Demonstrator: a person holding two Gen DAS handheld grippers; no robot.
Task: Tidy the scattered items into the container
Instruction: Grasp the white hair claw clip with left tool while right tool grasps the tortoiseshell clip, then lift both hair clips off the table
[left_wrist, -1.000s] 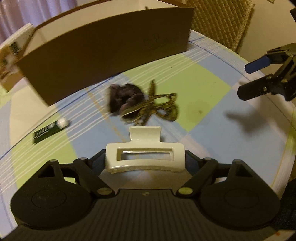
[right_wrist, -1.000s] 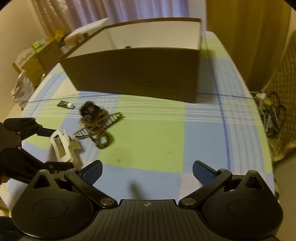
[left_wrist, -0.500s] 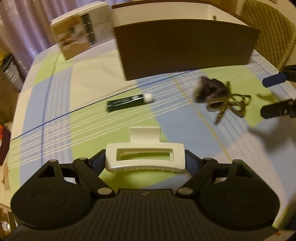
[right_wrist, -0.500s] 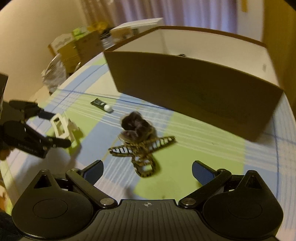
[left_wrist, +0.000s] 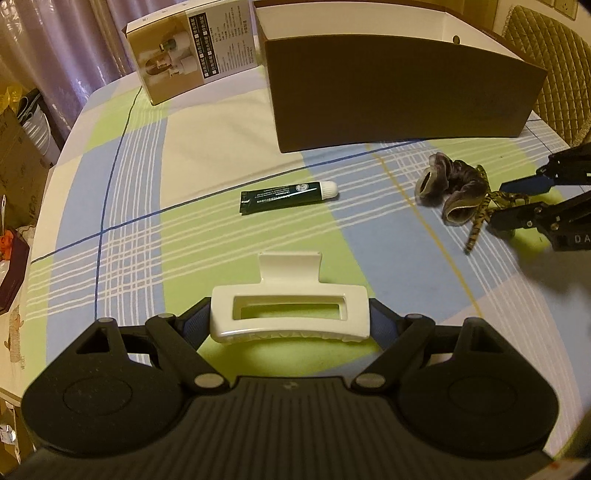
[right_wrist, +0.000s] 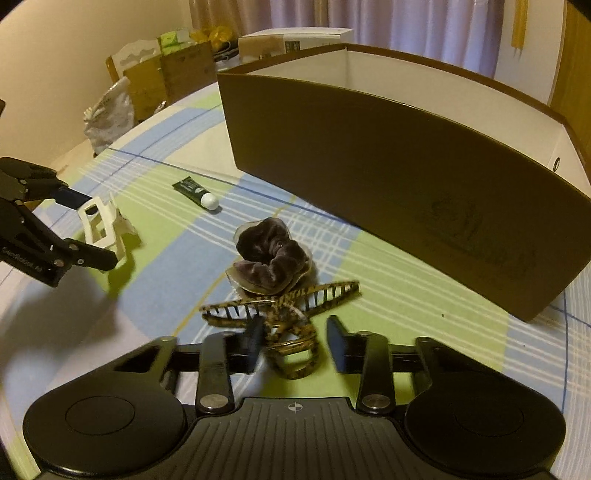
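**White clip gripped, leopard clip straddled**

The left gripper (left_wrist: 290, 319) at bottom centre of its view is clamped on the chunky white plastic claw clip (left_wrist: 289, 314), held above the checked tablecloth (left_wrist: 155, 236). At lower centre of the right view, the right gripper (right_wrist: 295, 349) sits half-open, fingers either side of the leopard-print claw clip (right_wrist: 284, 321), not squeezing it. The dark velvet scrunchie (right_wrist: 271, 258) touches that clip. The green tube with white cap (left_wrist: 288, 196) lies mid-frame, and the big brown cardboard box (right_wrist: 388, 177) fills the upper right.
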